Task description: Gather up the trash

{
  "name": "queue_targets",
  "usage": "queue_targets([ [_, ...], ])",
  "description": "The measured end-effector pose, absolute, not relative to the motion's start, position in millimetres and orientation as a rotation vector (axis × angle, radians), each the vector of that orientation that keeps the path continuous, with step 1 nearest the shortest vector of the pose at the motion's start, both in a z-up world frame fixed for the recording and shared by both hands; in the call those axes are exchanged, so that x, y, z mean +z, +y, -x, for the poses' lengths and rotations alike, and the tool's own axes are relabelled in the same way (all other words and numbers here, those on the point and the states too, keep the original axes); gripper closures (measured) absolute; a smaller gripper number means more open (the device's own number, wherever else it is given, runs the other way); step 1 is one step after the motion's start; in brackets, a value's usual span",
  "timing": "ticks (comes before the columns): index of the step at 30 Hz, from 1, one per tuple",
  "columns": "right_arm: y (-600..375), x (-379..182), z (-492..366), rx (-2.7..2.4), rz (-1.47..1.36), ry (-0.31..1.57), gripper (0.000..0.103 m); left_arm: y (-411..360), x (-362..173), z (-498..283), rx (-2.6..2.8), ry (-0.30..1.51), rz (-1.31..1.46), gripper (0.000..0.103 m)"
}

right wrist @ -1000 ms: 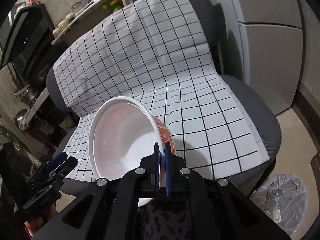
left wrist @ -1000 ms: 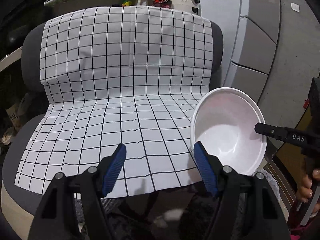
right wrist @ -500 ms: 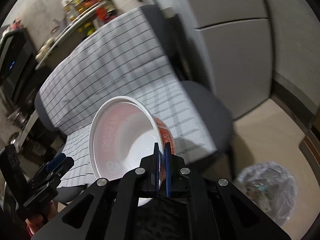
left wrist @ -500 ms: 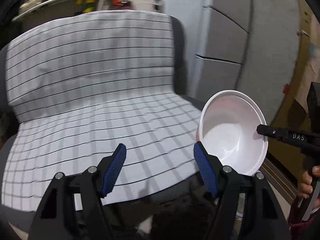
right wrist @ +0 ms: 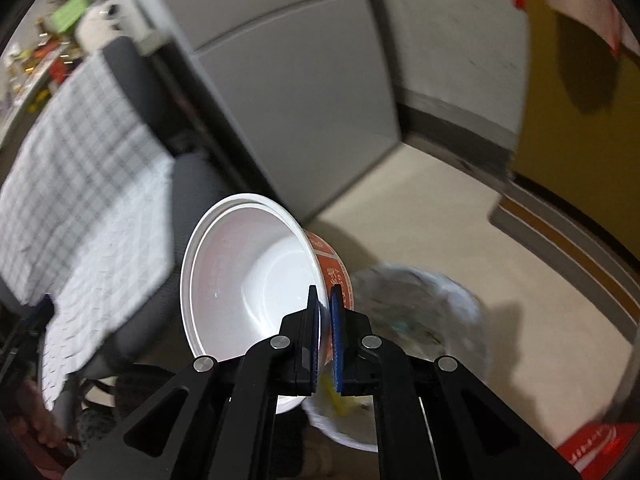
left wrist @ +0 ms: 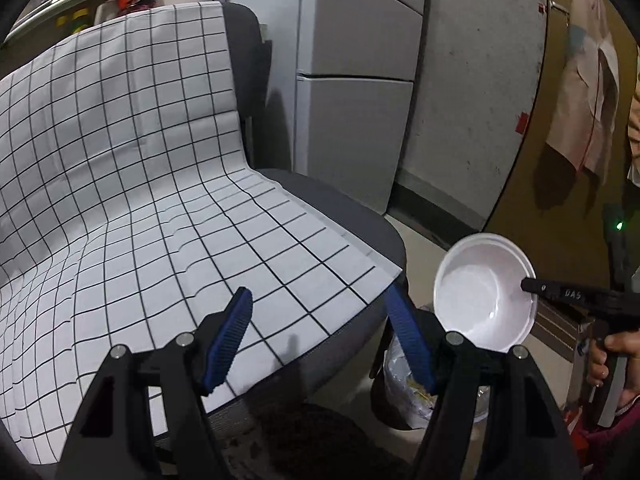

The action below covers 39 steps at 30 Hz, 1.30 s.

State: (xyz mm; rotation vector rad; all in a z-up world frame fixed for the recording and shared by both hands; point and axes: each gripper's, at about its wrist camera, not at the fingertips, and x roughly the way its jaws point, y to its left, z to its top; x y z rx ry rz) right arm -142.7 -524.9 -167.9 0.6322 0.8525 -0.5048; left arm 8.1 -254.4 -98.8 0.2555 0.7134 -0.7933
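Observation:
My right gripper (right wrist: 325,300) is shut on the rim of an empty noodle bowl (right wrist: 248,272), white inside with a red printed outside. It holds the bowl tilted in the air, just left of a trash bin lined with a clear bag (right wrist: 416,312) on the floor. The bowl (left wrist: 480,292) also shows in the left wrist view, to the right of the chair and above the bin (left wrist: 404,384), with the right gripper (left wrist: 528,285) on its rim. My left gripper (left wrist: 320,320) is open and empty above the seat's front edge.
A grey chair (left wrist: 360,220) carries a white black-grid cloth (left wrist: 140,184). A white fridge (left wrist: 352,80) stands behind it. A yellow door (right wrist: 580,128) and a beige floor (right wrist: 460,220) lie to the right. A red package (right wrist: 592,444) lies by the bin.
Both grippers have swung right, away from the chair. The bowl has left the seat area and now hangs beside the trash bin. The left gripper stays open.

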Motion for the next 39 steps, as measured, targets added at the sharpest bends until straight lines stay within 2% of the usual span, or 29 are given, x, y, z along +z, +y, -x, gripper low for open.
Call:
queue_targets([
  [5, -544.5, -204.6, 151.2, -0.573, -0.697, 0.935, 0.088, -260.7, -102.1, -5.4, -0.786, 0.726, -0.268, 0.035],
  [7, -548.6, -214.6, 150.6, -0.58, -0.725, 0.961, 0.062, -260.9, -101.5, -3.7, -0.782, 0.726, -0.27, 0.035],
  [8, -550.1, -217.3, 151.4, -0.582, -0.734, 0.96, 0.052, -260.7, -100.7, -3.9, -0.782, 0.724, -0.271, 0.035],
  [15, -534.4, -185.6, 149.2, -0.557, -0.633, 0.903, 0.047, -254.5, -95.5, -0.5, -0.788, 0.716, -0.259, 0.035],
  [20, -504.0, -155.1, 142.0, -0.492, -0.525, 0.878, 0.038, -254.7, -88.9, 9.6, -0.805, 0.704, -0.264, 0.029],
  [24, -478.1, -128.6, 140.6, -0.435, -0.438, 0.852, 0.033, -253.1, -79.7, 19.3, -0.803, 0.687, -0.275, 0.02],
  [29, -453.2, -97.3, 141.7, -0.404, -0.331, 0.82, 0.019, -239.2, -66.7, 29.8, -0.771, 0.688, -0.257, 0.007],
  [39, -416.1, -49.9, 147.0, -0.358, -0.223, 0.744, 0.013, -206.5, -41.3, 44.4, -0.644, 0.7, -0.256, 0.007],
])
